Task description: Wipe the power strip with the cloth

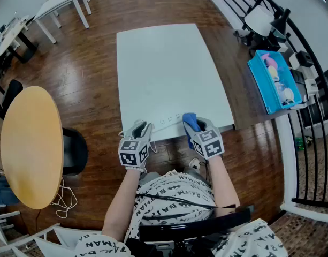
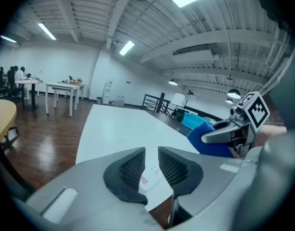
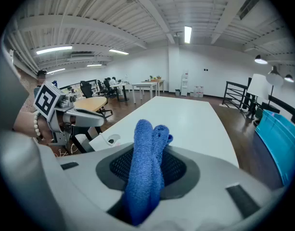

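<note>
Along the near edge of the white rectangular counter [image 1: 164, 63] lies the white power strip [image 1: 169, 121], flat and lengthwise to that edge, just in front of the person. The blue terry cloth [image 1: 190, 123] sits at the strip's right end, bunched into an upright fold. The right hand-held gripper [image 1: 198, 125] pinches this cloth between its pads, and in the right gripper view the blue fold [image 3: 145, 172] fills the jaws and stands up past their tips. The left hand-held gripper [image 1: 144, 125] is at the strip's left end, tilted downward. Its jaws are drawn close with only a slim gap, and the strip's white face [image 2: 149, 177] with a small reddish label shows through that gap. Whether the pads press on it cannot be told. Well apart on the dark wooden floor [image 1: 94, 84], a round yellow table [image 1: 30, 143] stands to the left and a blue plastic bin [image 1: 265, 84] to the right.
</note>
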